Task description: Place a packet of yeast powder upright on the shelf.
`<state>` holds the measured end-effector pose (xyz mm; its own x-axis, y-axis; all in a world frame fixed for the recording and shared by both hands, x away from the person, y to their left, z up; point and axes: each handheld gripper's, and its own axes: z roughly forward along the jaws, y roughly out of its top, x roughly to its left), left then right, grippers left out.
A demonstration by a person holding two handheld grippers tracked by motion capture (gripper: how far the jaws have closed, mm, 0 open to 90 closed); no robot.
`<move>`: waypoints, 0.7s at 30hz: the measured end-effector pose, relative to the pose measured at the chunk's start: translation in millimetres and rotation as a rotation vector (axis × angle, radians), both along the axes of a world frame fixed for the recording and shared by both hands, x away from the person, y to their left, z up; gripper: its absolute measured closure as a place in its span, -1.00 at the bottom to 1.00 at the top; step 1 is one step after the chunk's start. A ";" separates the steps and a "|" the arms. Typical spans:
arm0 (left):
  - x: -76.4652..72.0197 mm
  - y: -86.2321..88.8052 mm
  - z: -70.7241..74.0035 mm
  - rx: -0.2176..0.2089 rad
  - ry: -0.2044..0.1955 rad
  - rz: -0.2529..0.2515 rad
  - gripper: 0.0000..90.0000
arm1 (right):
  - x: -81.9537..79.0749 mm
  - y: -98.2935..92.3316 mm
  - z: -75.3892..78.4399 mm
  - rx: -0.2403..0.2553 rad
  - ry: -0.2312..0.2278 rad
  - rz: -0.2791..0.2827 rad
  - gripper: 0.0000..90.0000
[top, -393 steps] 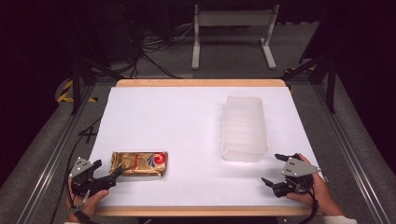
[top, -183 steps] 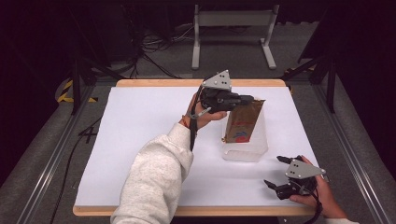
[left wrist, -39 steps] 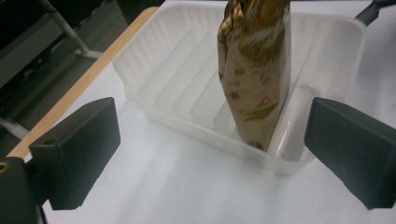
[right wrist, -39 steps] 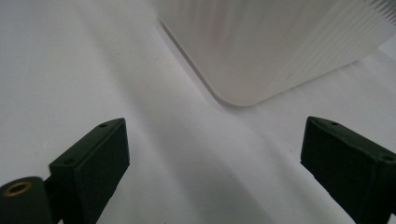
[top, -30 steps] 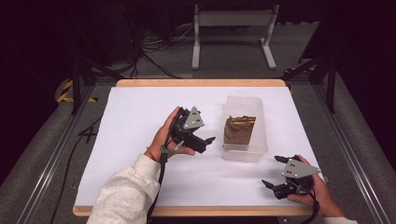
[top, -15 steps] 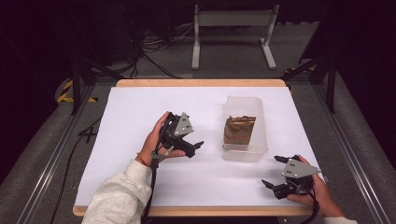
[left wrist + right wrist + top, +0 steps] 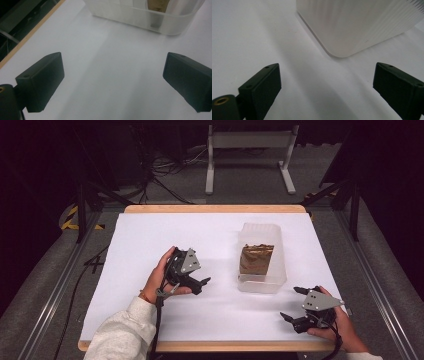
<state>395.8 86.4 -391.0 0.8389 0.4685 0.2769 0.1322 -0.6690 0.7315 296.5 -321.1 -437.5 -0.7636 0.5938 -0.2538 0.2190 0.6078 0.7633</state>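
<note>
A gold-brown snack packet (image 7: 256, 258) lies inside the translucent plastic bin (image 7: 274, 285) at the table's right middle. My left gripper (image 7: 200, 284) hovers over the white table left of the bin, jaws wide apart and nothing between them. The left gripper view has the bin (image 7: 160, 21) ahead, with the packet (image 7: 157, 4) showing above its rim. My right gripper (image 7: 296, 303) rests near the front right edge, open and empty, just in front of the bin (image 7: 352, 25).
The white table top (image 7: 150, 240) has a wooden rim (image 7: 215, 209) at the back. Dark floor, cables and a metal stand (image 7: 250, 150) lie beyond the far edge. Rails run along both sides of the table.
The left gripper has drawn back from the bin toward the front left, leaving the packet inside. The right gripper stayed where it was.
</note>
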 end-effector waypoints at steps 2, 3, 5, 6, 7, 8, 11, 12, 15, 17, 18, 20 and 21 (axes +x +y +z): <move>-2.4 4.8 -2.7 0.004 0.001 0.007 -0.91 | 0.0 0.1 -0.1 -0.002 0.000 0.000 -0.81; -3.3 7.3 -3.6 0.004 0.005 0.009 -0.91 | 0.0 0.2 -0.1 -0.001 0.000 0.000 -0.81; -5.9 12.6 -5.7 0.006 0.009 0.013 -0.91 | -0.2 0.3 0.1 -0.001 0.000 0.000 -0.81; -6.9 14.3 -6.2 0.014 0.006 0.016 -0.91 | -0.2 0.3 0.1 -0.001 0.000 -0.001 -0.81; -8.9 17.9 -6.9 0.022 0.004 0.026 -0.91 | -0.2 0.4 0.1 -0.001 -0.001 -0.001 -0.81; -8.9 17.9 -6.9 0.022 0.004 0.026 -0.91 | -0.3 0.4 0.1 -0.001 -0.001 -0.001 -0.81; -13.0 25.6 -8.7 0.030 0.010 0.035 -0.92 | -0.2 0.6 -0.1 -0.002 0.000 -0.001 -0.81; -14.9 28.6 -9.9 0.033 0.009 0.039 -0.92 | -0.1 0.6 -0.1 -0.002 0.000 -0.001 -0.81; -20.1 37.3 -13.9 0.049 0.012 0.053 -0.92 | 0.3 0.7 -0.2 -0.001 0.001 -0.001 -0.81; -23.0 42.0 -17.0 0.064 0.008 0.070 -0.92 | 0.6 0.7 -0.5 -0.004 0.002 -0.001 -0.81; -24.5 45.0 -18.5 0.069 0.012 0.072 -0.92 | 0.8 0.7 -0.5 -0.004 0.000 -0.001 -0.81; -26.3 47.9 -20.0 0.071 0.010 0.079 -0.92 | 0.8 0.7 -0.5 -0.005 -0.001 -0.001 -0.81; -29.9 54.3 -22.4 0.081 0.013 0.091 -0.92 | 0.8 0.5 -0.3 -0.003 0.001 -0.003 -0.81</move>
